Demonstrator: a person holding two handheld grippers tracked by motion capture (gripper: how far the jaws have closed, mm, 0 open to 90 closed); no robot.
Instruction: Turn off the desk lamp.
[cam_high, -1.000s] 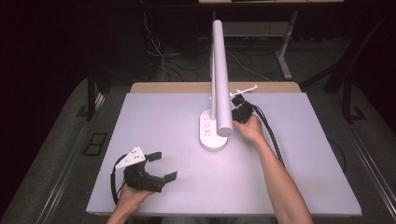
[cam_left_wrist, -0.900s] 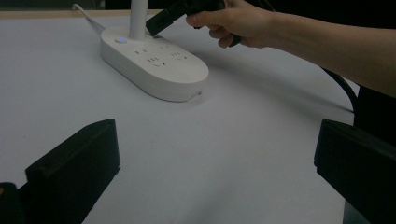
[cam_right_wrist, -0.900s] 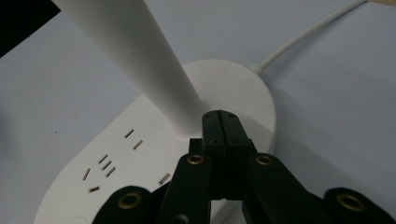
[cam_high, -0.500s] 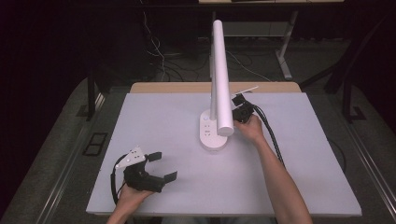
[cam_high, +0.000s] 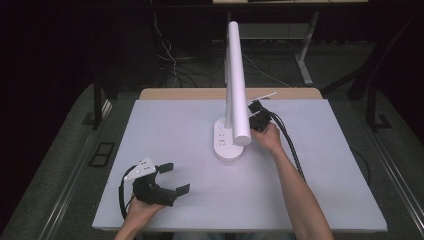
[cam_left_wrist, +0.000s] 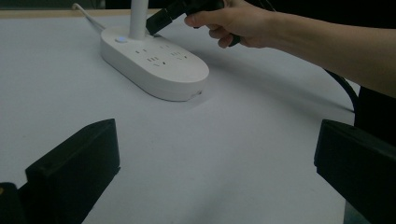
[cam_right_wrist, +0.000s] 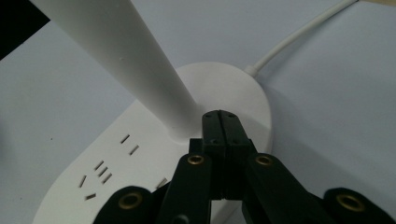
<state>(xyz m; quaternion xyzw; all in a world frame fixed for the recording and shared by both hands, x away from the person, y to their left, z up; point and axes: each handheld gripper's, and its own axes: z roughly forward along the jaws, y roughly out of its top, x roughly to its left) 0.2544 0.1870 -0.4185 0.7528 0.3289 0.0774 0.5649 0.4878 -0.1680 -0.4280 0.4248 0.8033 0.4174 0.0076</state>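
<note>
1. The right hand-held gripper (cam_right_wrist: 219, 122) stays at the lamp (cam_high: 235, 75) post, its jaws pressed together on nothing; we see no change from a second ago.
2. We count one lamp, on the desk (cam_high: 165, 130), its base (cam_high: 227, 145) carrying sockets.
3. The left hand-held gripper (cam_high: 175, 177) rests with jaws apart, well away.

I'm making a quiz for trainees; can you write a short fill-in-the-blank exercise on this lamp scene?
1. The right claw has its jaws ____ at the foot of the lamp pole.
2. The left claw rests on the table with its jaws ____.
3. The lamp's base has ____ built into its top.

Missing words: shut; open; sockets
</note>
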